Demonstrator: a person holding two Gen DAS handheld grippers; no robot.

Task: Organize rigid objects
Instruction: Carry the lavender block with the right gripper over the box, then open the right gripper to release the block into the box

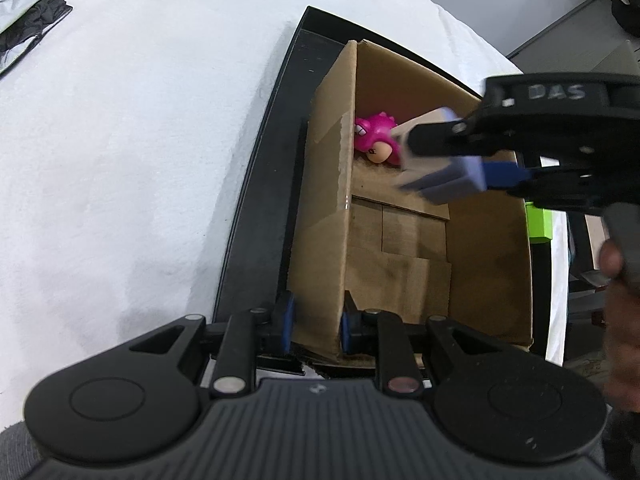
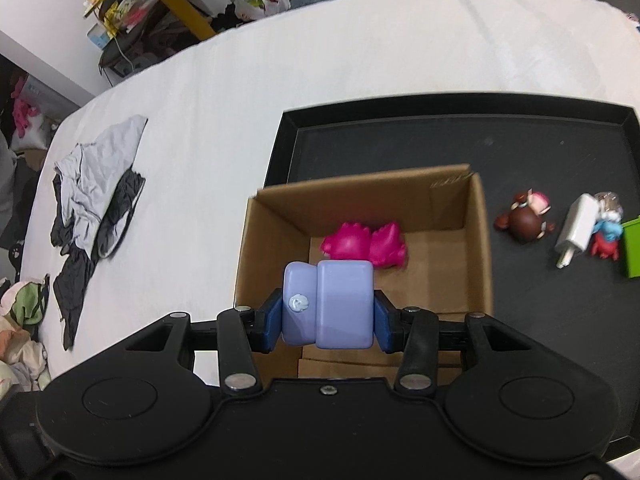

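Observation:
An open cardboard box (image 2: pixel 476 240) stands on a black tray (image 2: pixel 520 152). A pink toy figure (image 2: pixel 366 244) lies on the box floor. My right gripper (image 2: pixel 328 316) is shut on a lavender block-shaped toy (image 2: pixel 330 308) and holds it over the box opening, near the pink figure. From the left wrist view that lavender toy (image 1: pixel 440 176) and the right gripper (image 1: pixel 464 160) hang inside the box (image 1: pixel 332 184), beside the pink figure (image 1: pixel 378 142). My left gripper (image 1: pixel 316 324) is shut on the box's near left wall, one blue pad on each side of the cardboard.
On the tray right of the box lie a brown figure (image 2: pixel 524 220), a white charger (image 2: pixel 576 230), a small red and blue figure (image 2: pixel 606 236) and a green block (image 2: pixel 632 246). Crumpled grey and black clothing (image 2: pixel 96 184) lies on the white tabletop (image 2: pixel 220 120) at left.

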